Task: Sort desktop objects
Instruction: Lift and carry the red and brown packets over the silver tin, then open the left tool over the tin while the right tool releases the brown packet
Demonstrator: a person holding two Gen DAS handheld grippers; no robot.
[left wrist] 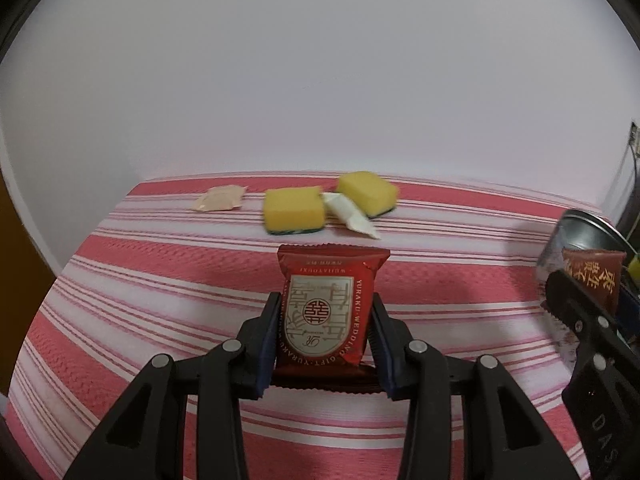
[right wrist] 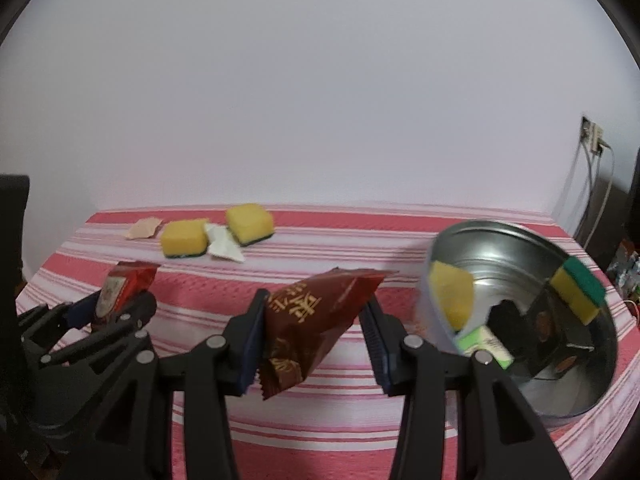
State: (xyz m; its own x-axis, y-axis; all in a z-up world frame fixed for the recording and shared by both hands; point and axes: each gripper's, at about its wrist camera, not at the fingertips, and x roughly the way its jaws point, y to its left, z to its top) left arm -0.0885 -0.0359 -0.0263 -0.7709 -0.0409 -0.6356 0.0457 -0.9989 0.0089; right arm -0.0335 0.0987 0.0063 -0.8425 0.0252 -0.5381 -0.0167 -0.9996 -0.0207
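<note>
My left gripper (left wrist: 325, 320) is shut on a red snack packet with a white emblem (left wrist: 329, 300), held above the striped cloth; it also shows in the right wrist view (right wrist: 120, 286). My right gripper (right wrist: 316, 320) is shut on a dark red snack packet with gold characters (right wrist: 312, 320), tilted, just left of a metal bowl (right wrist: 520, 248). The bowl holds a yellow-green sponge (right wrist: 576, 292), a green-white packet (right wrist: 486, 344) and reflections. At the far edge lie two yellow sponges (left wrist: 294, 210) (left wrist: 366, 192), a white sachet (left wrist: 352, 220) and a pink sachet (left wrist: 220, 198).
A red and white striped cloth (left wrist: 160, 280) covers the table, which ends at a white wall behind. The right gripper with its packet (left wrist: 592, 284) and the bowl (left wrist: 580, 232) sit at the right edge of the left wrist view. A wall socket with cables (right wrist: 592, 136) is at far right.
</note>
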